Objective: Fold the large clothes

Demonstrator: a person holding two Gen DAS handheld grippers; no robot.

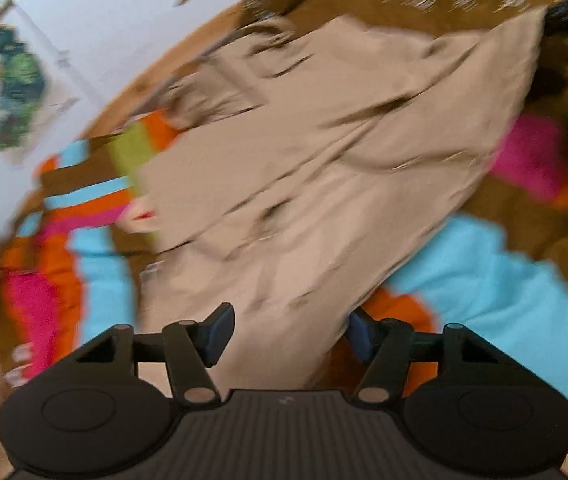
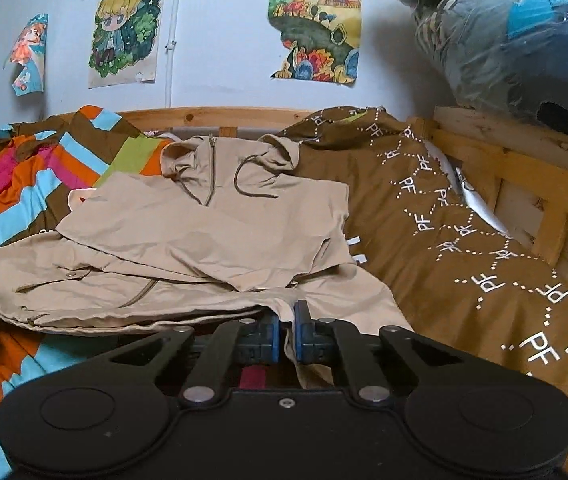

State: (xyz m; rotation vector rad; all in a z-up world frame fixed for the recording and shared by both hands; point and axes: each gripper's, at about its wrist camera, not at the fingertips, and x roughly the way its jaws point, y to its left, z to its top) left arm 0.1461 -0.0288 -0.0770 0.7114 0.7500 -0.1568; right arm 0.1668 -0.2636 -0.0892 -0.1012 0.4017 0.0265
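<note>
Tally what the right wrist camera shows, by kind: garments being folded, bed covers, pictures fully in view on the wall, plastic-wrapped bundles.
Beige hooded jacket: 1
Bed covers: 2, the striped multicolour one and the brown one printed "PF"
Wall pictures fully in view: 3, at
Plastic-wrapped bundle: 1
Total: 7

Both wrist views low, close – share beige jacket [image 2: 211, 240].
</note>
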